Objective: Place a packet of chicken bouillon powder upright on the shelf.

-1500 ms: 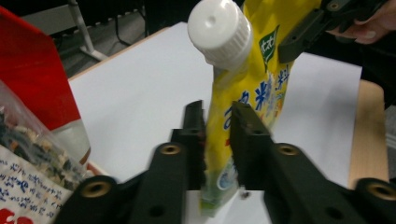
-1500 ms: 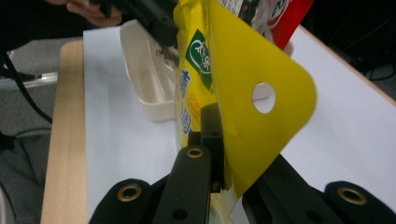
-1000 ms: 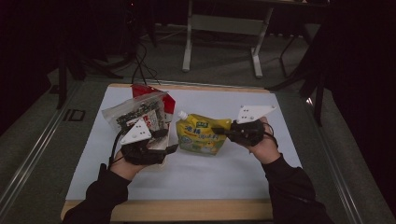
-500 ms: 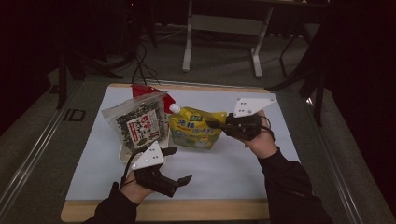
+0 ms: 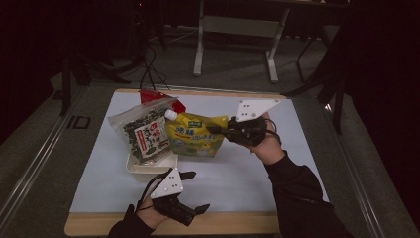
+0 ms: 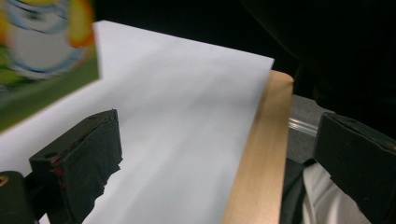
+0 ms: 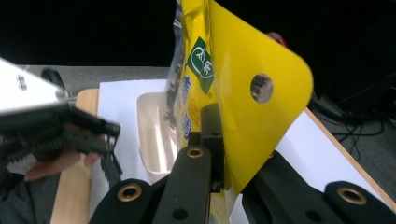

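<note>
Seemingly edge-pinched, yellow pouch [image 5: 195,138] hangs from right gripper [image 5: 218,130].

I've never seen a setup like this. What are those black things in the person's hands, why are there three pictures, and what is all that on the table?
There is no robot here: a person holds a two-jaw grasping tool in each hand. One picture comes from a fixed camera above the table; the other two come from small cameras riding on each tool, looking along its black jaws.

On the white sheet covering the table lie a seaweed snack bag resting on a shallow white tray, a red packet behind them, and a yellow spouted pouch.

The right tool is clamped on the pouch's edge, seen close up in the right gripper view. The left tool hangs open near the table's front edge, holding nothing.
</note>
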Demonstrator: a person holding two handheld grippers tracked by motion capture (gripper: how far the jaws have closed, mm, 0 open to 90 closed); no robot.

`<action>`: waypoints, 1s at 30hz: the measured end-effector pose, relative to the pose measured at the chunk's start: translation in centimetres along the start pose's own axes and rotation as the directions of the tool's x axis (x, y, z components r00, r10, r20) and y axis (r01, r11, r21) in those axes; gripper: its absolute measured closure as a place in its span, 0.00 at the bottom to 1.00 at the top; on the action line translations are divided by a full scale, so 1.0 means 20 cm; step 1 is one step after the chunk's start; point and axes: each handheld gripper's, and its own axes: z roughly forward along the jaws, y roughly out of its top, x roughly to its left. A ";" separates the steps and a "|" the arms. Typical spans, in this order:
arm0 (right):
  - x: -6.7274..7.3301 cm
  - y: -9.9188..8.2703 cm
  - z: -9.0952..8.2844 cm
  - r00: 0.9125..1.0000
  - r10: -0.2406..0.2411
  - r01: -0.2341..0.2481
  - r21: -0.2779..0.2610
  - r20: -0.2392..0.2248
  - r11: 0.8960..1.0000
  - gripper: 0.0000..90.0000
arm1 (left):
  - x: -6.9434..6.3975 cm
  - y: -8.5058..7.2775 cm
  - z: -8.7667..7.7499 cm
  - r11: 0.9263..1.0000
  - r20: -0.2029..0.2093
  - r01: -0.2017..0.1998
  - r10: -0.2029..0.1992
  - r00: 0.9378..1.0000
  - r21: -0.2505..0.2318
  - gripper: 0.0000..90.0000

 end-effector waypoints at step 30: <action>0.11 0.07 0.49 0.987 0.010 -0.015 -0.033 -0.160 0.999 1.00 | -0.02 -0.16 0.09 0.999 0.008 0.001 -0.001 1.000 0.044 0.03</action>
